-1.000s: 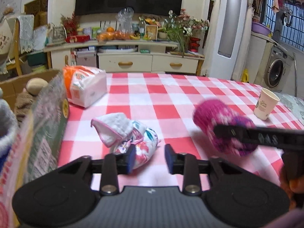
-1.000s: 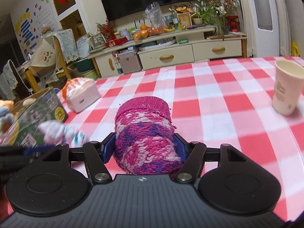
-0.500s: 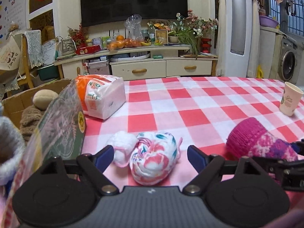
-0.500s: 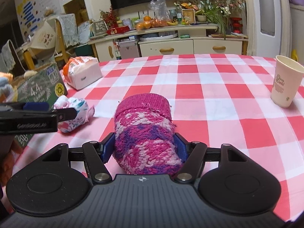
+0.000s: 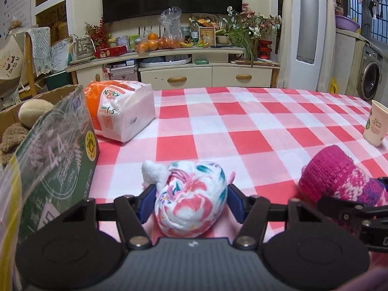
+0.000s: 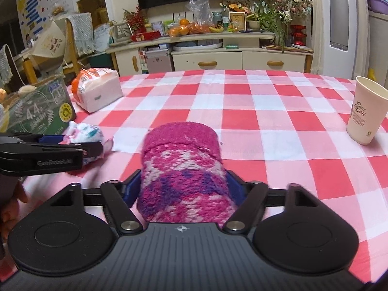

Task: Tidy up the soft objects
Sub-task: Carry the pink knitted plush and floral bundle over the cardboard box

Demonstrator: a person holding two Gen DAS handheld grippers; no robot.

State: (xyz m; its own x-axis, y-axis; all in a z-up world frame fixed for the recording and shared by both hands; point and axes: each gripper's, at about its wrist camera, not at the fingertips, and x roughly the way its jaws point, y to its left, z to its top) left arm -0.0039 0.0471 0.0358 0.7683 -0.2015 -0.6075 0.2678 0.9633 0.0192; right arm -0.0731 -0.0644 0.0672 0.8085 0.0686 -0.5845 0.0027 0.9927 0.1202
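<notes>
- Left gripper [image 5: 191,200]: blue pads pressed against both sides of a floral rolled sock [image 5: 192,198], clamped on it, low over the checked tablecloth [image 5: 242,131].
- Right gripper [image 6: 183,190]: closed on a pink knitted sock roll [image 6: 181,169], pads touching its flanks, cuff end pointing away from the camera.
- Floral rolled sock: white with pink and teal print, a small white fuzzy piece [image 5: 154,169] sticking out at its upper left; also seen from the right wrist view [image 6: 86,133] behind the left gripper's black finger [image 6: 41,155].
- Pink knitted sock roll in the left wrist view [image 5: 339,177]: to the right of the floral one, apart from it, on the cloth.
- Green printed box [image 5: 55,160] at the left table edge, just beside the left gripper; brown and beige plush shapes [image 5: 29,111] inside the cardboard behind it.
- Tissue pack [image 5: 121,111], orange and white, lying farther back on the left, near the box.
- Paper cup [image 6: 366,114] upright at the right side, well apart from both socks.
</notes>
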